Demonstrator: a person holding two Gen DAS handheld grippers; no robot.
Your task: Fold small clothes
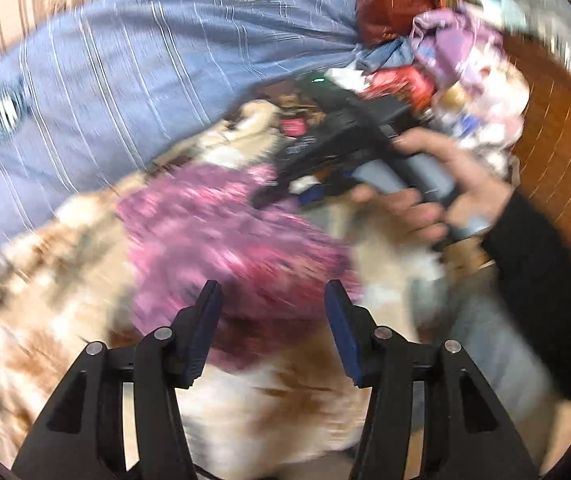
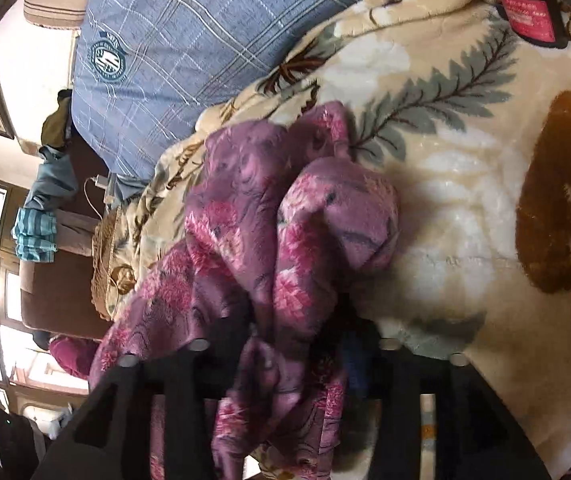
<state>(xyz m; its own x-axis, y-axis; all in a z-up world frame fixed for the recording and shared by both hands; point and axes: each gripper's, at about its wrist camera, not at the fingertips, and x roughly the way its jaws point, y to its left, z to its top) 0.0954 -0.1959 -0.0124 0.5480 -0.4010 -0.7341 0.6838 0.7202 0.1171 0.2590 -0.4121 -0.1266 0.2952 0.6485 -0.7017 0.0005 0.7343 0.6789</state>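
Observation:
A purple-pink floral garment lies bunched on a cream floral blanket. My left gripper is open and empty, just above the garment's near edge. My right gripper, held by a hand, reaches into the garment's far side. In the right wrist view the garment drapes over and between the right gripper's fingers, which are shut on its cloth; the fingertips are hidden by the fabric. The left wrist view is motion-blurred.
A blue plaid pillow lies behind the blanket, also seen in the right wrist view. A pile of mixed clothes sits at the far right by a wooden headboard. A woven basket stands beside the bed.

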